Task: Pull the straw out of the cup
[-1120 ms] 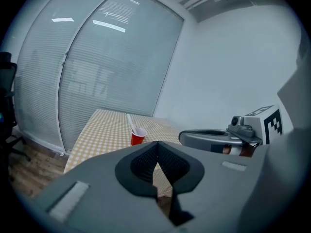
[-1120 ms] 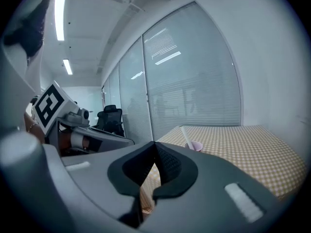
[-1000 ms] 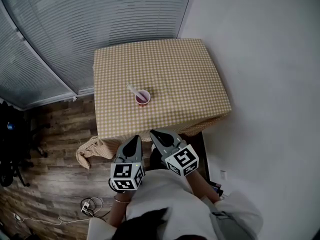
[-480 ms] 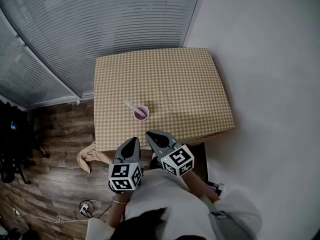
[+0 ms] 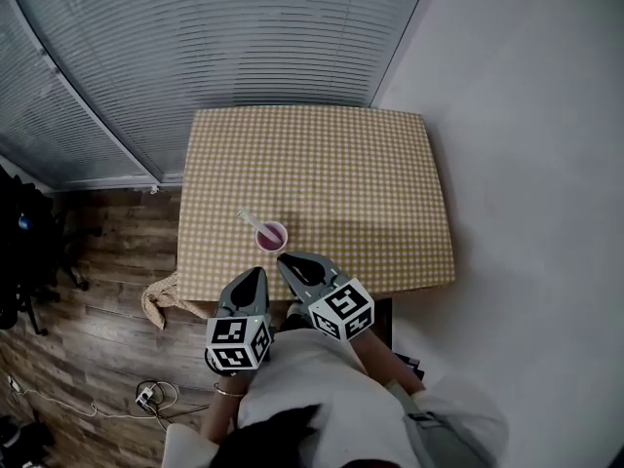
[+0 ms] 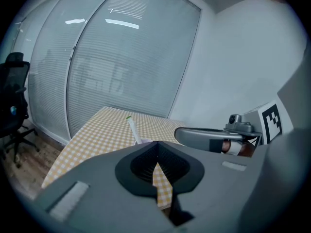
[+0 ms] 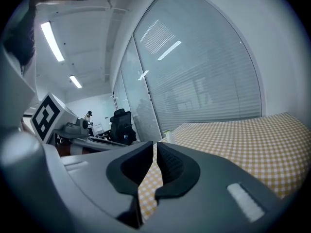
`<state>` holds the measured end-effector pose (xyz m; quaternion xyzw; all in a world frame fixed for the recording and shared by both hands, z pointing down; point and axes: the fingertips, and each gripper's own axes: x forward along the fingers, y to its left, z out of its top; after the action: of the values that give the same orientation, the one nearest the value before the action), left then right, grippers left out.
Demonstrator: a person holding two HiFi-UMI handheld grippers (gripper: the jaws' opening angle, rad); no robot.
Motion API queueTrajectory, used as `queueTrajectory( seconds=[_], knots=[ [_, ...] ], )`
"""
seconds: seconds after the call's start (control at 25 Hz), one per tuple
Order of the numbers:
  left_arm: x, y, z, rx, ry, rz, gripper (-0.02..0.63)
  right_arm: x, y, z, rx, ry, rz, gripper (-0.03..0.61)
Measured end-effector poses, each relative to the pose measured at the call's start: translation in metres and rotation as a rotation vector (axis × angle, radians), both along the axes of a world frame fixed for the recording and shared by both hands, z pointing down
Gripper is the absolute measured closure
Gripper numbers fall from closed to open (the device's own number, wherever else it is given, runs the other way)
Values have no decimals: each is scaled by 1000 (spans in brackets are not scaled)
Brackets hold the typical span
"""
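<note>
A small purple cup (image 5: 272,235) stands near the front left of the checked table (image 5: 351,183), with a white straw (image 5: 252,219) leaning out of it to the upper left. My left gripper (image 5: 255,273) hovers at the table's near edge just short of the cup, its jaws shut and empty. Beside it my right gripper (image 5: 285,258) points at the cup; its jaws are opening by a narrow slit with nothing between them. In the left gripper view the straw (image 6: 131,129) rises above my shut jaws (image 6: 155,143); the cup is mostly hidden.
Slatted blinds (image 5: 224,47) run behind the table and a white wall (image 5: 526,164) stands at its right. A crumpled cloth (image 5: 161,295) and cables (image 5: 146,395) lie on the wooden floor at the left, near a dark office chair (image 5: 19,261).
Both grippers have come forward from below the table's edge to close by the cup. The cup and straw have not moved on the table.
</note>
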<state>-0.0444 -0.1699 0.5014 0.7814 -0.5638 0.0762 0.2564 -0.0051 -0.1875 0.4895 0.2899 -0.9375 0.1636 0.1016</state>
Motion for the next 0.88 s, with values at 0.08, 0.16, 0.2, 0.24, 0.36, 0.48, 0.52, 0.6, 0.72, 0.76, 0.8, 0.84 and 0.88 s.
queueTrajectory(
  seconds=[0.08, 0.16, 0.2, 0.24, 0.36, 0.48, 0.52, 0.6, 0.72, 0.76, 0.8, 0.84, 0.88],
  knots=[
    [-3, -3, 3, -3, 0, -19, 594, -3, -5, 2, 6, 13, -17, 545],
    [-6, -5, 9, -10, 2, -34, 594, -6, -9, 8, 6, 25, -30, 528],
    [-7, -6, 12, -13, 3, -40, 594, -7, -12, 9, 2, 26, -32, 528],
    [-9, -7, 13, -16, 6, -44, 594, -8, -14, 10, 0, 24, -31, 528],
    [-12, -8, 12, -21, 14, -52, 594, -10, -19, 8, 4, 36, -27, 521],
    [-15, -11, 10, -16, 15, -47, 594, -14, -24, 8, 13, 60, -21, 508],
    [-16, -12, 10, -18, 19, -46, 594, -15, -25, 9, 9, 68, -20, 501],
    [-19, -16, 9, -27, 31, -42, 594, -19, -24, 8, 5, 86, -23, 496],
    [-21, -22, 6, -37, 30, -22, 594, -24, -28, 6, 12, 116, -27, 475],
    [-23, -24, 6, -41, 32, -20, 594, -26, -30, 6, 8, 123, -23, 468],
    [-25, -25, 5, -44, 35, -21, 594, -28, -32, 6, 3, 130, -17, 468],
    [-28, -27, 4, -44, 39, -27, 594, -30, -35, 7, -1, 137, -13, 468],
    [-31, -30, 4, -43, 43, -35, 594, -31, -38, 8, -2, 146, -10, 468]
  ],
)
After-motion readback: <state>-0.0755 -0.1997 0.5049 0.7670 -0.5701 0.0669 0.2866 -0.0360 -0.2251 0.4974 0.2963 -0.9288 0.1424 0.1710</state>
